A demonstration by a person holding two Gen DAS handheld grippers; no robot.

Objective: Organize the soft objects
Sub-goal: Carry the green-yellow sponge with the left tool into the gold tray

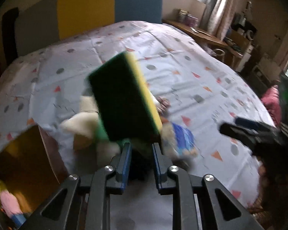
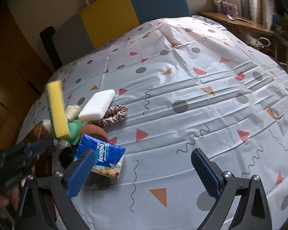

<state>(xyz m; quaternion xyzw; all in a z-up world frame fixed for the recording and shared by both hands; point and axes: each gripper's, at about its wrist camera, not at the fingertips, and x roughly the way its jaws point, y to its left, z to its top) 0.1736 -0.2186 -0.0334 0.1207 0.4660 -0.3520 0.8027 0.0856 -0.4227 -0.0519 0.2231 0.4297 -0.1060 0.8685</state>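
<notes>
Patterned tabletop (image 2: pixel 182 115) below; left hand-held gripper (image 1: pixel 141 145) pinches the light, squashy sponge (image 1: pixel 124 95) by its lower end; right hand-held gripper (image 2: pixel 144 164) gapes empty.

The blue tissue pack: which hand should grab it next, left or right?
Right. The right gripper stands open and empty, with the blue tissue pack right beside one of its jaws. The left gripper is busy: its jaws are shut on the yellow and green sponge.
</notes>
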